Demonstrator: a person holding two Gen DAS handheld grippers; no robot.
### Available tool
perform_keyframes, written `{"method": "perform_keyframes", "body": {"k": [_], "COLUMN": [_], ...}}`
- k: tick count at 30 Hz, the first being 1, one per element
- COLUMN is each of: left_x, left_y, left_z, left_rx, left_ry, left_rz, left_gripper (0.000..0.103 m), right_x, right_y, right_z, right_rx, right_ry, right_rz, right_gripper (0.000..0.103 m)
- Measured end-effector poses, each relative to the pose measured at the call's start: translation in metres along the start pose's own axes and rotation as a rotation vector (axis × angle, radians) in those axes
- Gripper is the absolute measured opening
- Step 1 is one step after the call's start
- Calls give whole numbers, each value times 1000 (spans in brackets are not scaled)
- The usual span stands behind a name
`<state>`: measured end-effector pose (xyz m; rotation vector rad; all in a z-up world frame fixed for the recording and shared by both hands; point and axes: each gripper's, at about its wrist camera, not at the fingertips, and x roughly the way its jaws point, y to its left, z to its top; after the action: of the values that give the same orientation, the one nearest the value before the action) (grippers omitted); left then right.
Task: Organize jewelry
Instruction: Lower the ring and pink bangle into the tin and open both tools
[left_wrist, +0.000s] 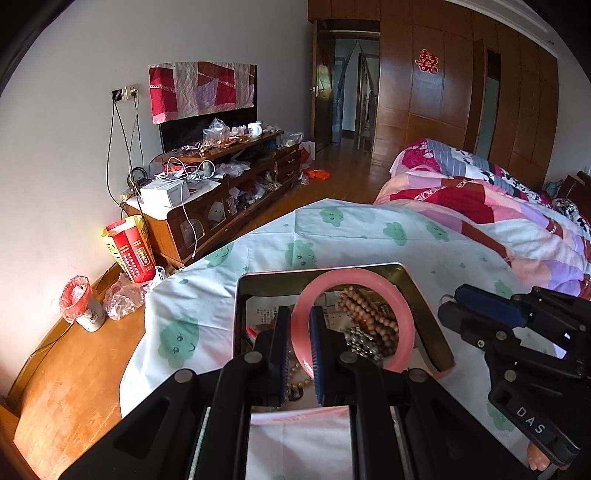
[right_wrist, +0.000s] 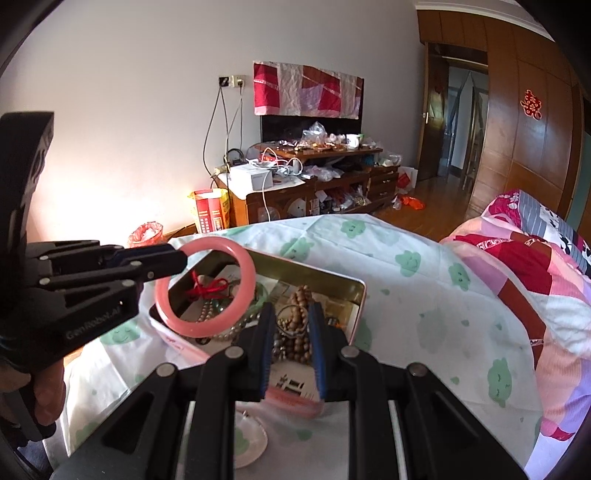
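My left gripper (left_wrist: 301, 328) is shut on the rim of a pink bangle (left_wrist: 369, 275), which it holds in the air above an open metal tin (left_wrist: 430, 328). The right wrist view shows the same left gripper (right_wrist: 183, 258) with the bangle (right_wrist: 218, 242) hanging over the tin's (right_wrist: 332, 275) left end. The tin holds brown wooden beads (right_wrist: 301, 295), pearls and a red cord. My right gripper (right_wrist: 291, 325) hovers over the tin with a small thin ring (right_wrist: 286, 314) pinched across its width between narrow jaws. In the left wrist view, the right gripper (left_wrist: 443, 312) is beside the tin's right wall.
The tin lies on a white cloth with green prints (left_wrist: 332, 229) spread over a bed. A patchwork quilt (right_wrist: 517, 266) is bunched to the right. A small white dish (right_wrist: 251, 439) sits near my right gripper. A cluttered wooden cabinet (left_wrist: 229, 192) and bin (left_wrist: 81, 306) stand by the wall.
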<state>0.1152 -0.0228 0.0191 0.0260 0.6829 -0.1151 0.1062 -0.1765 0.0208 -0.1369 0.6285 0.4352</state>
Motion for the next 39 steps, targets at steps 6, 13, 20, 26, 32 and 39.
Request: {"method": "perform_keyframes", "body": {"k": [6, 13, 20, 26, 32, 39], "left_x": [18, 28, 31, 31, 38, 46], "left_y": [3, 5, 7, 7, 12, 13], "left_z": [0, -2, -2, -2, -3, -3], "left_rx": [3, 5, 4, 6, 8, 7], "left_ry": [25, 42, 46, 47, 60, 72], "left_rz": [20, 29, 31, 32, 40, 48], "left_gripper": [9, 9, 9, 9, 9, 9], "right_x": [15, 29, 34, 36, 41, 50], "right_y": [-5, -7, -4, -2, 1, 1], "right_z": [5, 3, 3, 5, 7, 7], "right_rx": [6, 8, 4, -1, -8, -8], "right_ry": [9, 31, 39, 39, 47, 67], "right_rz": [-10, -6, -6, -6, -6, -9], "right_gripper": [21, 21, 21, 21, 21, 21]}}
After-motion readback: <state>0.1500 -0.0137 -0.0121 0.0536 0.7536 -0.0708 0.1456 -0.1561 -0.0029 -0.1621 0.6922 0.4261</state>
